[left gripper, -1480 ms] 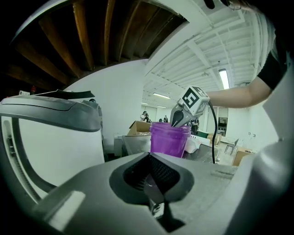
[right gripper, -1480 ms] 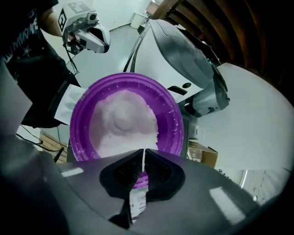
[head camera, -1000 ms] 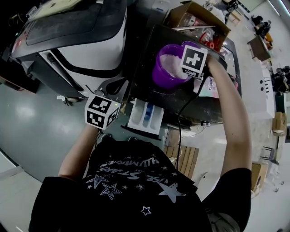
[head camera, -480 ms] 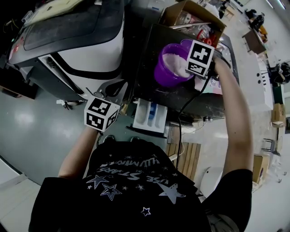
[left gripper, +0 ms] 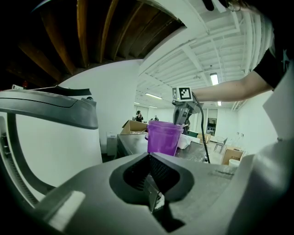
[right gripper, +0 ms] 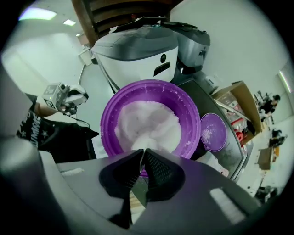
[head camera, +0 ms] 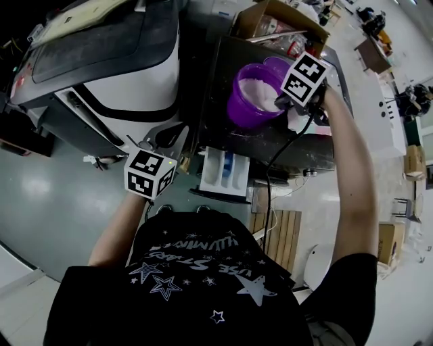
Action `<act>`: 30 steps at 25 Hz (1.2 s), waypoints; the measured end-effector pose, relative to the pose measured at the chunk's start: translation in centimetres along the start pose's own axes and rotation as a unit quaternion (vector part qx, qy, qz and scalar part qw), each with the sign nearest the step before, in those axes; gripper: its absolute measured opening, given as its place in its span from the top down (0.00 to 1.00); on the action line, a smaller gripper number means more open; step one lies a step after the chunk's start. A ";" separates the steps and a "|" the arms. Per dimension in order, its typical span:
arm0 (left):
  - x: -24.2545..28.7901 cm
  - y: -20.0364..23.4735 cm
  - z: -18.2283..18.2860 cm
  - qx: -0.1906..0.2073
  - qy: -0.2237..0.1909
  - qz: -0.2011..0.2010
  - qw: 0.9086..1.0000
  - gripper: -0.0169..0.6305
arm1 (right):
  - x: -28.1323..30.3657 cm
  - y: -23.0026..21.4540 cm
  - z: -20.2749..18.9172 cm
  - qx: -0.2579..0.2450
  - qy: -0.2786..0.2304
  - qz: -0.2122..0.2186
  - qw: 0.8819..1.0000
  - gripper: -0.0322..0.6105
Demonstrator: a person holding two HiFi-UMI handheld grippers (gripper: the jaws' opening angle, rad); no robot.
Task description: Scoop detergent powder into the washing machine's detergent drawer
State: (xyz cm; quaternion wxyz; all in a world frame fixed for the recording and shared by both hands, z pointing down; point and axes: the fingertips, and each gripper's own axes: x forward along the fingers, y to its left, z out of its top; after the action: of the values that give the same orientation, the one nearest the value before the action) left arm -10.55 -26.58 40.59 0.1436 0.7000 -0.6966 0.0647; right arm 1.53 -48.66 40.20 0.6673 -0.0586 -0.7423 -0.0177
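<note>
Left arm [head camera: 118, 223]: bare forearm, reaching a short way forward from the torso.
Left gripper [head camera: 162, 138]: marker cube uppermost, 2 jaws pressed together at the tips, nothing between them.
Right arm [head camera: 348, 176]: bare, stretched far forward, almost straight.
Right gripper [head camera: 279, 105]: marker cube tilted, tips pointing down; 2 jaws all but together, a thin pale sliver between the tips, not identifiable.

A cardboard box [head camera: 247, 20] and a wooden pallet [head camera: 274, 233].
</note>
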 end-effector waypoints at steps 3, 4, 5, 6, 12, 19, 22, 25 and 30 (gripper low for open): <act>0.0 -0.3 -0.2 -0.001 0.003 -0.005 1.000 0.97 | -0.1 -0.3 0.2 0.057 -0.034 0.019 0.998 0.89; 0.1 -0.3 -0.3 -0.001 0.003 -0.006 1.000 0.97 | -0.2 -0.2 0.3 0.072 -0.046 0.027 0.996 0.89; 0.1 -0.4 -0.4 -0.003 0.004 -0.007 1.000 0.97 | -0.2 -0.2 0.5 0.086 -0.057 0.036 0.994 0.89; 0.1 -0.4 -0.5 -0.004 0.005 -0.008 1.000 0.97 | -0.2 -0.1 0.6 0.097 -0.066 0.043 0.992 0.89; 0.2 -0.7 -0.8 -0.007 0.010 -0.014 1.000 0.97 | -0.4 0.2 1.3 0.145 -0.109 0.065 0.981 0.89; 0.1 -0.9 -1.1 -0.008 0.012 -0.019 1.000 0.97 | -0.9 0.2 1.6 0.190 -0.155 0.077 0.966 0.89; 0.0 -0.9 -1.2 -0.009 0.011 -0.020 1.000 0.97 | -1.2 0.5 1.6 0.210 -0.179 0.086 0.957 0.89; -0.2 -0.8 -1.1 -0.011 0.009 -0.023 1.000 0.97 | -1.7 0.5 1.8 0.237 -0.222 0.098 0.941 0.89; -0.5 -1.0 -1.4 -0.015 0.011 -0.031 0.999 0.97 | -2.7 0.8 1.8 0.294 -0.291 0.123 0.902 0.89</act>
State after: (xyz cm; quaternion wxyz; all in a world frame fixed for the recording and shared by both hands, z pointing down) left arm -9.41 -25.73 41.67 0.1640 0.7182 -0.6737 0.0575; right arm 0.10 -47.80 37.32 0.4051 0.0472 -0.8620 0.3010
